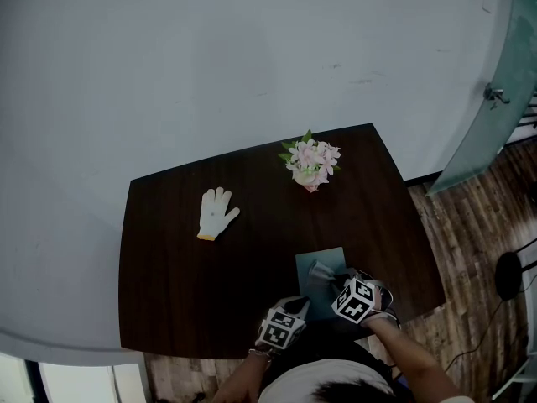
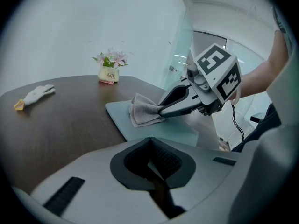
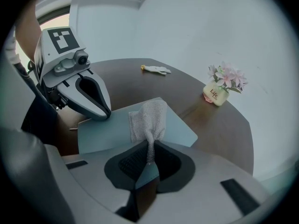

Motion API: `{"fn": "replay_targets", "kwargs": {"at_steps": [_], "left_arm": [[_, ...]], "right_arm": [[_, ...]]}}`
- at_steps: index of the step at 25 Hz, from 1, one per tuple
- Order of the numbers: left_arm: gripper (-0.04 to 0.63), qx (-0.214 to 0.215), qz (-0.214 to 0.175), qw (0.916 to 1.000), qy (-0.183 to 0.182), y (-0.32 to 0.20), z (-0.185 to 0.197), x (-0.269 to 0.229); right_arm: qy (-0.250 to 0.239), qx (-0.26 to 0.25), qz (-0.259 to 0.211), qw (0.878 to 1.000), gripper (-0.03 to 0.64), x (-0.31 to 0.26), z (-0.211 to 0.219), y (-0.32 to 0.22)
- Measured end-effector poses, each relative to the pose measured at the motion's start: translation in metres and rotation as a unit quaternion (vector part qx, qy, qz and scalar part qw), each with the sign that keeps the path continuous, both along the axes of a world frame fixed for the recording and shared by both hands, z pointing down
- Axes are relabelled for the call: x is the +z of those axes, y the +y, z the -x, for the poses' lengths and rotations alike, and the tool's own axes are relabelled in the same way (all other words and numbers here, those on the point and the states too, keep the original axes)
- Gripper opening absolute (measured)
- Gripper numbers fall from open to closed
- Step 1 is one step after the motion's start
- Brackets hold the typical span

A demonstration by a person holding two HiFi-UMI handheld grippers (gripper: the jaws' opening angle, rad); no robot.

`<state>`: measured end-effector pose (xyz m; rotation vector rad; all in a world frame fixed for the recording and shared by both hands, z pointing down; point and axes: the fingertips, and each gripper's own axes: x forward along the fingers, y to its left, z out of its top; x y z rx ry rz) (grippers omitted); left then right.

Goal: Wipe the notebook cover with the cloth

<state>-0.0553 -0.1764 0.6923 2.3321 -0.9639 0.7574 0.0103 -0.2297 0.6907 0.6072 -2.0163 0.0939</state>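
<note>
Right gripper view: the right gripper (image 3: 148, 158) pinches the cloth (image 3: 148, 118), whose free end drapes on the notebook (image 3: 105, 133) just ahead of the jaws. The left gripper (image 2: 150, 158), jaws pressed together on nothing, points down at the notebook's left edge. In the head view both grippers hide the notebook's near part.

Head view, lower centre: notebook (image 1: 334, 257) near edge hidden under left gripper (image 1: 304, 305) and right gripper (image 1: 330, 276). Tail of cloth (image 3: 149, 115) lost from sight between right gripper's jaws.
</note>
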Motion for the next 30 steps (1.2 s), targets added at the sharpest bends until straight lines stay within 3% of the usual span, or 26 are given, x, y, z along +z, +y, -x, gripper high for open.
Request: {"fn": "replay_targets", "kwargs": {"at_steps": [23,30], "left_arm": [[0.018,-0.010,0.007,0.9999,0.001,0.002,-0.004,-0.001],[0.018,-0.012,0.004,0.9999,0.004,0.004,-0.007,-0.005]], "right_arm": [[-0.012,0.086,0.005,0.996,0.046,0.003,-0.063,-0.002],[-0.063,0.126,-0.001,0.990,0.046,-0.012,-0.071,-0.005]]}}
